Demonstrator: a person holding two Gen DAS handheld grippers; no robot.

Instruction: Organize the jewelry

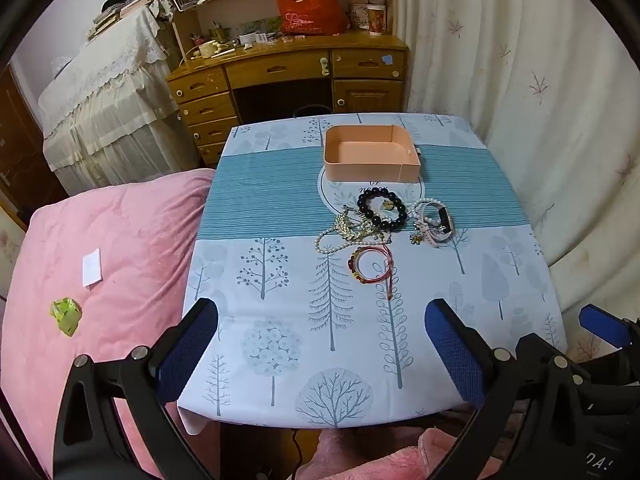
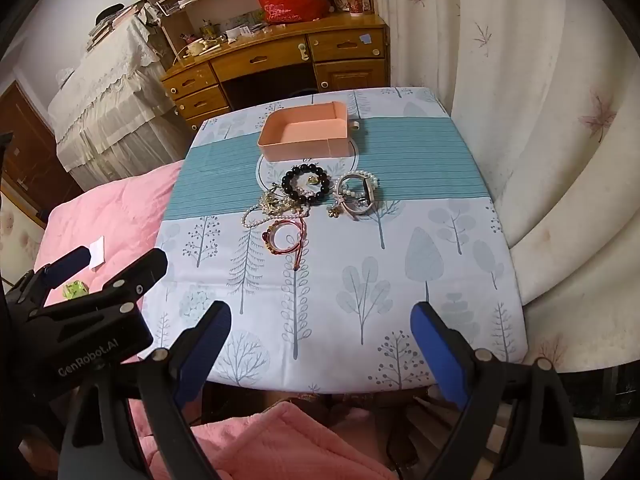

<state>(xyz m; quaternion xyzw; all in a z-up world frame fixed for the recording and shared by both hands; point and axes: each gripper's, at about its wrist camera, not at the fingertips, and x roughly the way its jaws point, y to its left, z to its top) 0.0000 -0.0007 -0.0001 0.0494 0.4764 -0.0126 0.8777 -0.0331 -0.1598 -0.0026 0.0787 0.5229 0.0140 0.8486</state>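
An empty peach box (image 1: pixel 372 154) (image 2: pixel 306 133) stands toward the far side of the small table (image 1: pixel 280 320) (image 2: pixel 420 240). In front of it lie a black bead bracelet (image 1: pixel 383 210) (image 2: pixel 306 187), a pearl string with gold pieces (image 1: pixel 344 236) (image 2: pixel 272 210), a red cord bracelet (image 1: pixel 370 266) (image 2: pixel 284 238) and a pink watch with pearls (image 1: pixel 434 222) (image 2: pixel 358 196). My left gripper (image 1: pixel 322 320) hovers open over the table's near edge, nothing between its fingers. My right gripper (image 2: pixel 322 322) is open too, well short of the jewelry. In the right wrist view the left gripper (image 2: pixel 100 280) shows at the left.
A pink bed (image 1: pixel 100 260) borders the table on the left, with a white card (image 1: pixel 92 267) and a green wrapper (image 1: pixel 66 314) on it. A wooden desk (image 1: pixel 288 76) stands behind and a curtain (image 1: pixel 540 100) hangs at the right. Pink fabric (image 2: pixel 272 440) lies below the near edge.
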